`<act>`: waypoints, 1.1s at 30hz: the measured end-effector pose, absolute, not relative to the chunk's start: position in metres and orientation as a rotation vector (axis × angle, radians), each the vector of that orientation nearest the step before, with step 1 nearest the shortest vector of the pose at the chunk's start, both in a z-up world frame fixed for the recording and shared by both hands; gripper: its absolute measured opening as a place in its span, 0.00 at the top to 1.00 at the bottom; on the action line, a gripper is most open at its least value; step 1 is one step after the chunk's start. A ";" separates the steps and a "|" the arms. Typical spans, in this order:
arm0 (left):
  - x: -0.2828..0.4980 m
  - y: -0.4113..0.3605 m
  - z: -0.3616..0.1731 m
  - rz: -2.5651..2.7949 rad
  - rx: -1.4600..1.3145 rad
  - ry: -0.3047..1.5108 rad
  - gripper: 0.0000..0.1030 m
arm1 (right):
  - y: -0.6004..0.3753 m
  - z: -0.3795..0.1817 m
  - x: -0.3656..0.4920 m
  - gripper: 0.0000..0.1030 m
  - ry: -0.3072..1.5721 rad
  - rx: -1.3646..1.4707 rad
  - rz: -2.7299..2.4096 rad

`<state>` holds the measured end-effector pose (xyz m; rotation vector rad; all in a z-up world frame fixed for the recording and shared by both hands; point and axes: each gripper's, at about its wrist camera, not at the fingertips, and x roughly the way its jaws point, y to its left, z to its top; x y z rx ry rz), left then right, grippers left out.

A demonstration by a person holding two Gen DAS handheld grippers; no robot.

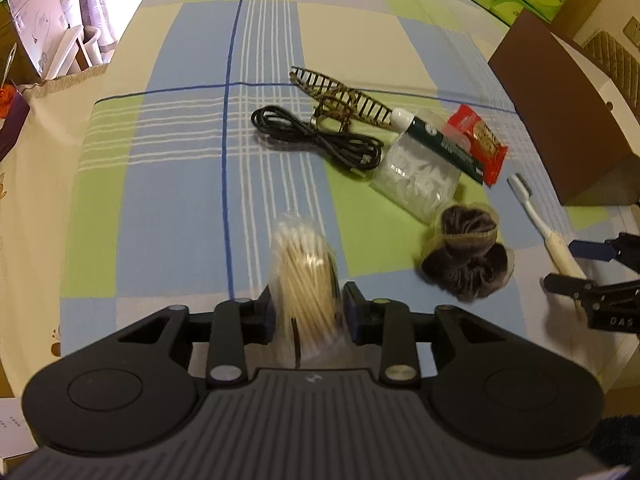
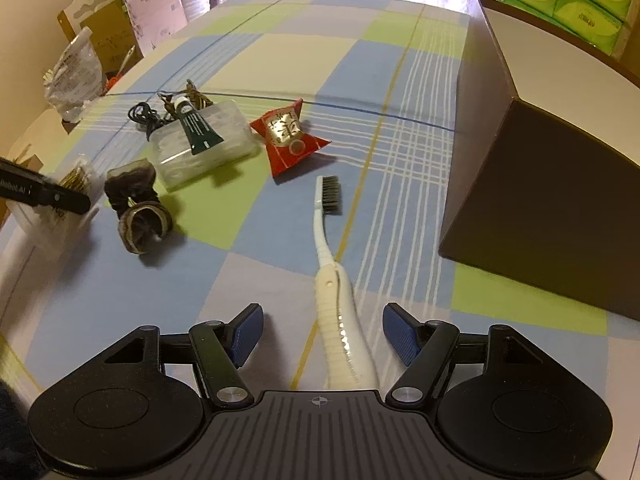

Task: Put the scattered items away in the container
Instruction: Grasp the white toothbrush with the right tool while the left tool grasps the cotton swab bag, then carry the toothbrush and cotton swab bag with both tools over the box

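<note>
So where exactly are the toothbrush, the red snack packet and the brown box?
toothbrush (image 2: 329,248), right wrist view, on its white neck.
red snack packet (image 2: 289,136), right wrist view, middle of the wrapper.
brown box (image 2: 552,216), right wrist view, on its dark near wall.

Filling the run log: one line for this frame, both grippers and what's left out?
left gripper: shut on cotton swab pack | right gripper: open, straddling toothbrush handle | brown box: right side | other items still on the table

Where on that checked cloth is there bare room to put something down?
The far half of the checked cloth, beyond the black cable, is bare, as is the strip between the toothbrush and the brown box. Crowded: the middle around the red packet and scrunchie.
</note>
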<state>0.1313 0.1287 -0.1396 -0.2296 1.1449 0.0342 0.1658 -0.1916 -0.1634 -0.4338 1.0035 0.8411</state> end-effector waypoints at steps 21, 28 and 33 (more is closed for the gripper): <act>0.111 0.078 -0.107 -0.010 -0.180 1.084 0.82 | -0.229 -0.128 0.154 0.79 0.962 -0.332 0.926; 0.117 0.046 -0.076 -0.053 -0.176 1.009 0.82 | -0.246 -0.105 0.159 0.79 0.951 -0.282 0.956; 0.121 0.019 -0.062 -0.097 -0.170 0.974 0.82 | -0.265 -0.090 0.162 0.79 0.933 -0.246 0.972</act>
